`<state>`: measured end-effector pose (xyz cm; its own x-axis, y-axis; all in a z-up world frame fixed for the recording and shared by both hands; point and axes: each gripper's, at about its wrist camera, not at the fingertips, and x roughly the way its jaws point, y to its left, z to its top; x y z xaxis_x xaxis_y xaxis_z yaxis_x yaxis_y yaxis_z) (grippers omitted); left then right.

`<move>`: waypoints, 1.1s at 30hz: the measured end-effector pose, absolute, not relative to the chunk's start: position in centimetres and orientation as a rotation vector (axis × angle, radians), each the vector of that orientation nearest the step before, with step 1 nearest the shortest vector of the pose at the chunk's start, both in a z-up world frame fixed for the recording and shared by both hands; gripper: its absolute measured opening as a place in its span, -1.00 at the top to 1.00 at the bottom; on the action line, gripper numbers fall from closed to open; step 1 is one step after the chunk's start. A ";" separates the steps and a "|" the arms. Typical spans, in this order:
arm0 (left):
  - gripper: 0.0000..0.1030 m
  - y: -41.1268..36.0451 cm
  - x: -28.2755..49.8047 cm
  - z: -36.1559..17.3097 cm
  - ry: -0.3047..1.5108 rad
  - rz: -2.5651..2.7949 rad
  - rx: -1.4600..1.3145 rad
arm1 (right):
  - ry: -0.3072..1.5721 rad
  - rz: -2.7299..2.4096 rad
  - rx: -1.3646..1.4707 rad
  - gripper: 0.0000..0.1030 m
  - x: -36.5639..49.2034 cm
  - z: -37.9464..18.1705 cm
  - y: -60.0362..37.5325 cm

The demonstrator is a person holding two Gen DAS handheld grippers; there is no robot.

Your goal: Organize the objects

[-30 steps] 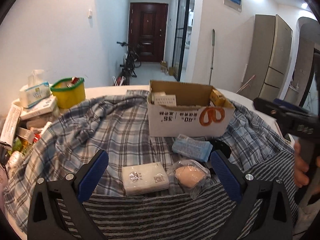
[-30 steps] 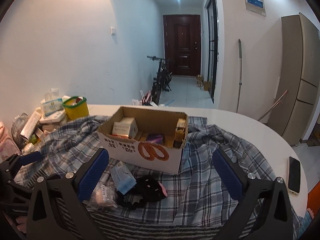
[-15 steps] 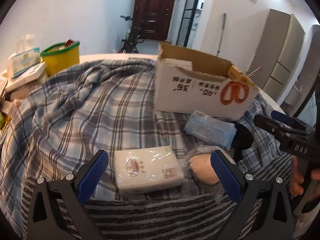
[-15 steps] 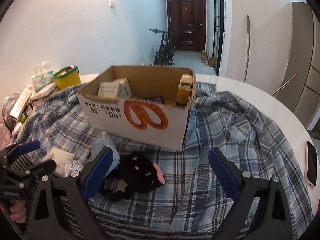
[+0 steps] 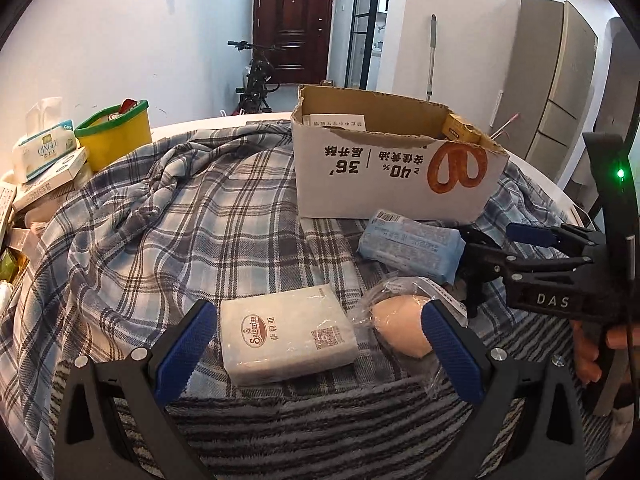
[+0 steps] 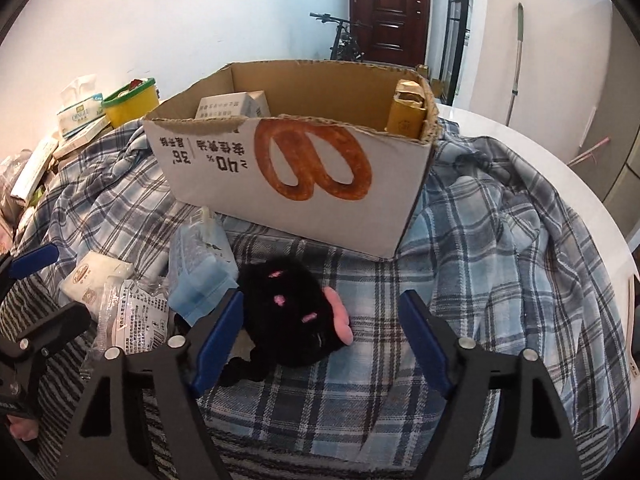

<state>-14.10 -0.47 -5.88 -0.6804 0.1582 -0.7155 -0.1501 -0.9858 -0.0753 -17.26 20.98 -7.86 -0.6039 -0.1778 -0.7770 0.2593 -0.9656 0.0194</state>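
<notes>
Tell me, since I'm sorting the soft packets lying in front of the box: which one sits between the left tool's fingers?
The white napkin pack, framed by the open left tool. The blue pack lies farther off, nearer the cardboard box.

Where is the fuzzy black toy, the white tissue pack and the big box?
fuzzy black toy [image 6: 290, 312], right wrist view, middle of its fur.
white tissue pack [image 5: 286, 334], left wrist view, top face.
big box [image 6: 296, 172], right wrist view, printed front wall.

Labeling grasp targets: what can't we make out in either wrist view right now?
- Cardboard box floor: left wrist view, front wall hides it.
- Black plush toy: left wrist view, right gripper covers it.
- Bagged peach item: left gripper finger cuts it; in the right wrist view only its printed wrapper shows.
- White packet small print: too small.
</notes>
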 end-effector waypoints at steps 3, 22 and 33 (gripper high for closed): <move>-1.00 -0.4 -14.0 -5.8 -0.012 2.737 -1.161 | 0.164 -2.583 1.252 -0.20 -17.2 -8.1 20.5; -1.00 -0.8 -14.0 -5.7 -0.034 2.764 -1.154 | 0.113 -2.643 1.090 0.62 -16.1 -6.0 21.1; -1.00 -0.7 -13.9 -5.6 -0.032 2.762 -1.154 | 0.087 -2.566 1.279 -0.22 -18.2 -8.7 21.1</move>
